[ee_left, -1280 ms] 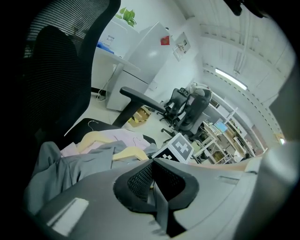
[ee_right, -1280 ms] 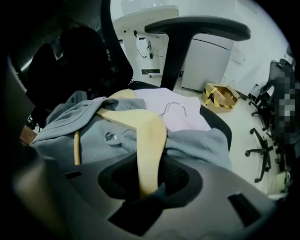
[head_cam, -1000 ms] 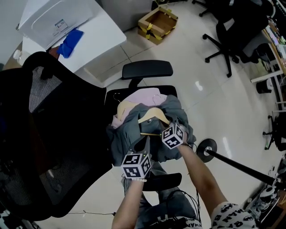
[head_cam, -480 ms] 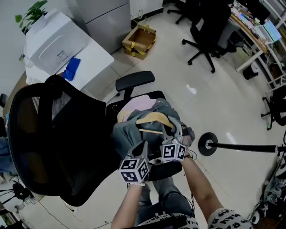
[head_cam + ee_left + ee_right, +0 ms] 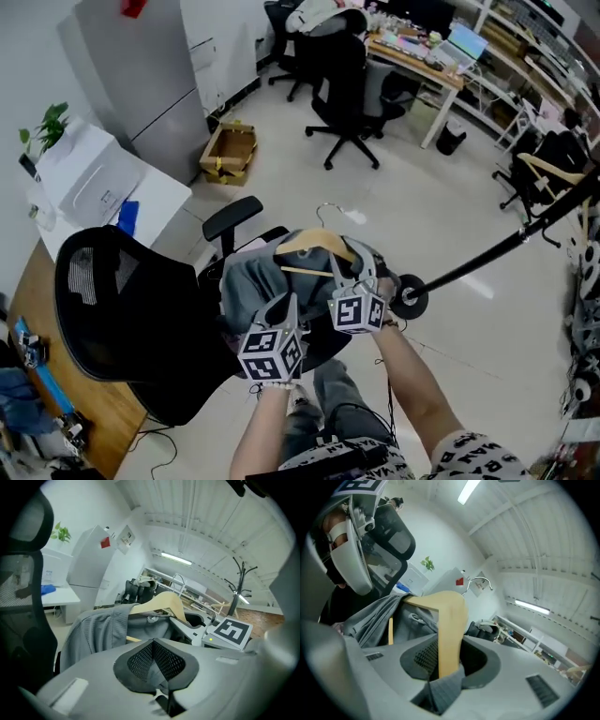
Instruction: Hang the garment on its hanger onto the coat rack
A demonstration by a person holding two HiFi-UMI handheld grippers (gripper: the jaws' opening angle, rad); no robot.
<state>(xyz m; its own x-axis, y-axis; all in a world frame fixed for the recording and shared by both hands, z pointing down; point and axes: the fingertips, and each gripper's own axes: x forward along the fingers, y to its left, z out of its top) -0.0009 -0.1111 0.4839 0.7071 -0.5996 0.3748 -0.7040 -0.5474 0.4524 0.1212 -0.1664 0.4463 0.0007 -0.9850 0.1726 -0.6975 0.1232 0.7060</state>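
Observation:
A grey garment (image 5: 251,284) hangs on a wooden hanger (image 5: 314,244), lifted just above the seat of a black office chair (image 5: 122,319). My right gripper (image 5: 352,279) is shut on the hanger's arm (image 5: 450,620), with a fold of grey cloth (image 5: 379,616) caught in the grip (image 5: 443,665). The metal hook (image 5: 480,581) points up and away. My left gripper (image 5: 284,311) is shut on grey fabric (image 5: 101,627), which sits between its pads (image 5: 157,663). The coat rack's round base (image 5: 410,296) stands right of the grippers. Its pole (image 5: 506,242) runs up to the right, and its top (image 5: 240,576) shows far off.
A white cabinet (image 5: 89,178) stands left of the chair, with a cardboard box (image 5: 228,150) on the floor behind it. Further office chairs (image 5: 342,84) and cluttered desks (image 5: 441,56) fill the back. A wooden desk edge (image 5: 56,375) lies at the lower left.
Both grippers have raised the hanger and garment off the chair seat. The head view has tilted up, and the coat rack's pole and the room beyond have come into sight.

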